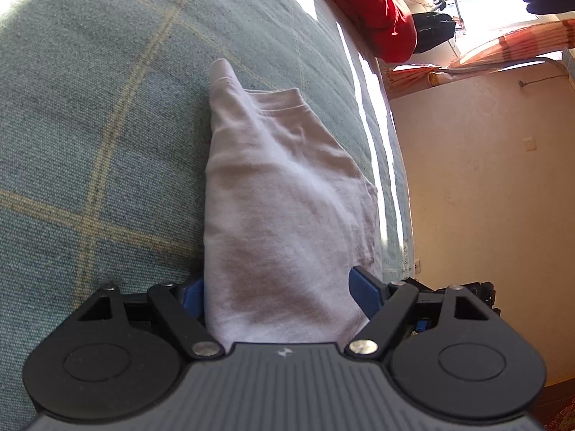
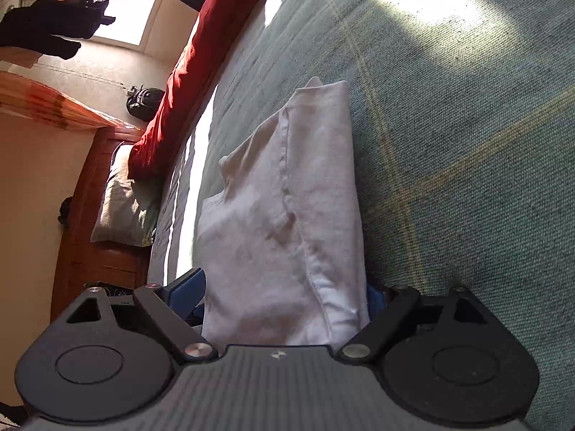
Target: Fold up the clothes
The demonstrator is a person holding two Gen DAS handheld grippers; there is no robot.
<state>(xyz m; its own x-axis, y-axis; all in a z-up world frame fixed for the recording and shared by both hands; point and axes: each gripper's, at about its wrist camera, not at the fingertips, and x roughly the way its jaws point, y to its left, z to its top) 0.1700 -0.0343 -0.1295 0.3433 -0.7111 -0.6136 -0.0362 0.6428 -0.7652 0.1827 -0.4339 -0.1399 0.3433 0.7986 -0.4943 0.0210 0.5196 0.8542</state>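
Your left gripper (image 1: pixel 284 298) has its blue-padded fingers (image 1: pixel 364 289) spread wide on either side of a folded white cotton garment (image 1: pixel 280 194), which fills the gap between them; you cannot tell whether the pads press the cloth. The garment lies on a grey-green woven bedspread with thin yellow check lines (image 1: pixel 107 125), near the bed's edge. Your right gripper (image 2: pixel 284 298) stands the same way, blue fingers (image 2: pixel 185 287) parted around the white garment (image 2: pixel 284 215). Beyond it lie a rumpled red blanket (image 2: pixel 187 72) and a pale pillow (image 2: pixel 122 208).
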